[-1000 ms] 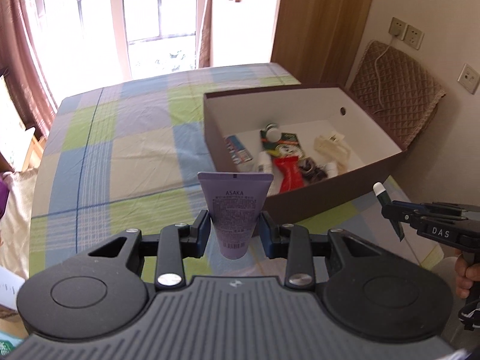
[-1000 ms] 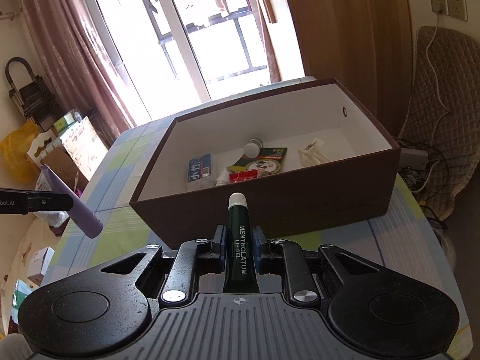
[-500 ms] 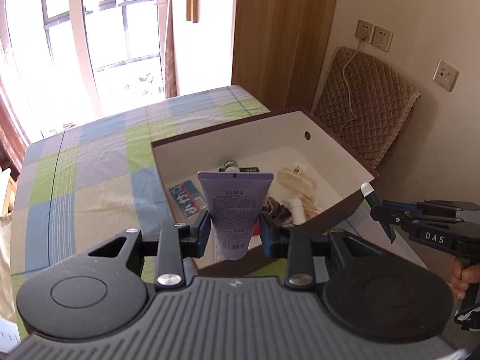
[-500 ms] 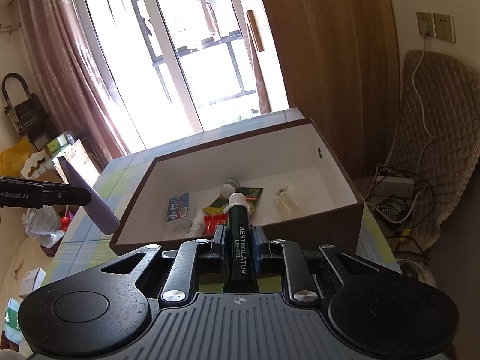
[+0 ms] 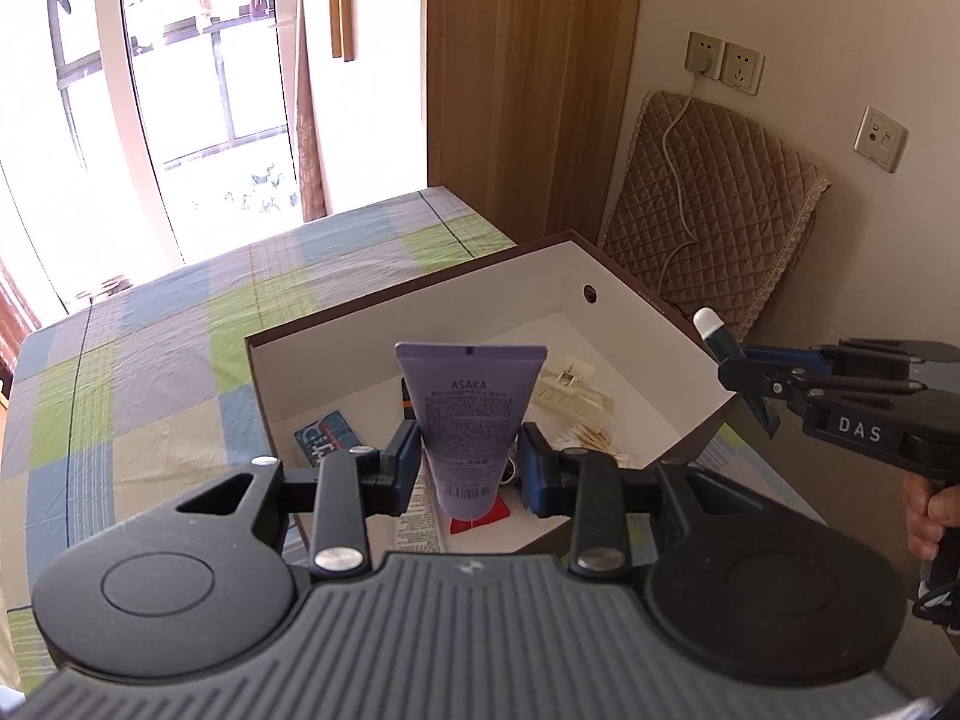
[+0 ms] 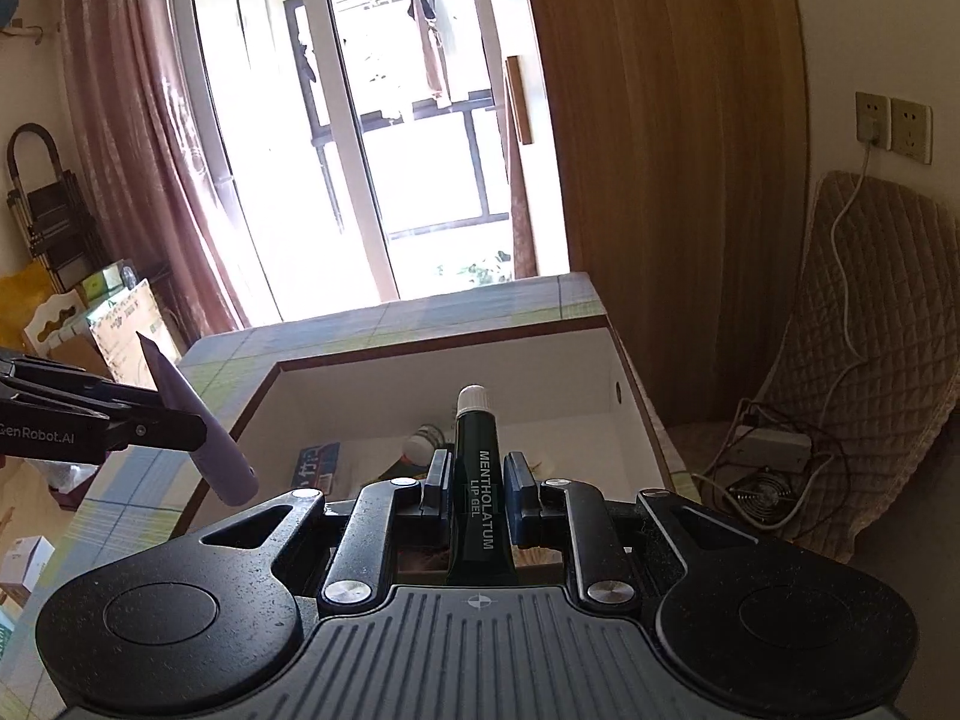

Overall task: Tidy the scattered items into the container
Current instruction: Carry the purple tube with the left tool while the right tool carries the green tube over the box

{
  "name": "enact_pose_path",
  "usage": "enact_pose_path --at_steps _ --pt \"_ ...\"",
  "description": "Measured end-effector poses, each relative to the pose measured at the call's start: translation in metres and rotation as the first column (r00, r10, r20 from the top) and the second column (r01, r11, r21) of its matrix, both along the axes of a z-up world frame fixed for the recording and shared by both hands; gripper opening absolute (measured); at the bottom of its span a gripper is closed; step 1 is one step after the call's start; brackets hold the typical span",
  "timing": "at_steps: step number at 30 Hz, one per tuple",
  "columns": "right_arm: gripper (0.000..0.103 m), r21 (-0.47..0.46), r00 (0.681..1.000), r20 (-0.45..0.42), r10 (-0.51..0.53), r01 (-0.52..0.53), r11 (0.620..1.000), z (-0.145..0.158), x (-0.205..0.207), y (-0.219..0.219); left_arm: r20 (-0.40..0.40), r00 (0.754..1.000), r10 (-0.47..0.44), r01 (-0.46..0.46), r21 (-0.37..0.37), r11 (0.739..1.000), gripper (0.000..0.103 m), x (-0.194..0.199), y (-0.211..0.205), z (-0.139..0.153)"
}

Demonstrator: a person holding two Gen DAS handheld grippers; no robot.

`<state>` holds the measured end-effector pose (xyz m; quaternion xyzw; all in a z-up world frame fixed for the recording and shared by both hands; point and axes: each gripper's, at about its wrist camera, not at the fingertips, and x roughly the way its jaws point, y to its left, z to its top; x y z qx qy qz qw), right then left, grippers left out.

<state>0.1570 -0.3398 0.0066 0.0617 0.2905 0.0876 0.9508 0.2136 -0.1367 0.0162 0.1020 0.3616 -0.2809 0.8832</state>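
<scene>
Left tool (image 5: 470, 461) clamps the purple ASAKA tube (image 5: 470, 414) above the brown box (image 5: 420, 324) — right tool (image 6: 477, 489) grips the green lip-gel tube (image 6: 480, 480) over it too.

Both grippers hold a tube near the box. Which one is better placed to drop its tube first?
Probably the left gripper: its purple tube hangs over the open box, while the right gripper sits at the rim.

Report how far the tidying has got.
Done: the box already holds a white hair clip, a blue packet and other small items. In hand: the left claw grips a purple tube; the right claw grips a green lip gel tube. Left: releasing both into the box. The visible tablecloth shows no more strays.
</scene>
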Motion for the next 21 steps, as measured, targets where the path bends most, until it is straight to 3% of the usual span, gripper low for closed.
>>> enact_pose_path --at_steps 12,21 --pt "0.02 -0.09 0.998 -0.064 -0.008 0.002 0.996 -0.035 0.062 -0.009 -0.045 0.998 -0.051 0.05 -0.003 0.999 0.03 0.046 -0.045 -0.031" --pt "0.02 -0.107 0.992 -0.123 -0.04 0.026 0.994 -0.066 0.074 -0.017 -0.107 0.993 -0.051 0.051 -0.007 0.999 0.03 0.079 -0.071 -0.068"
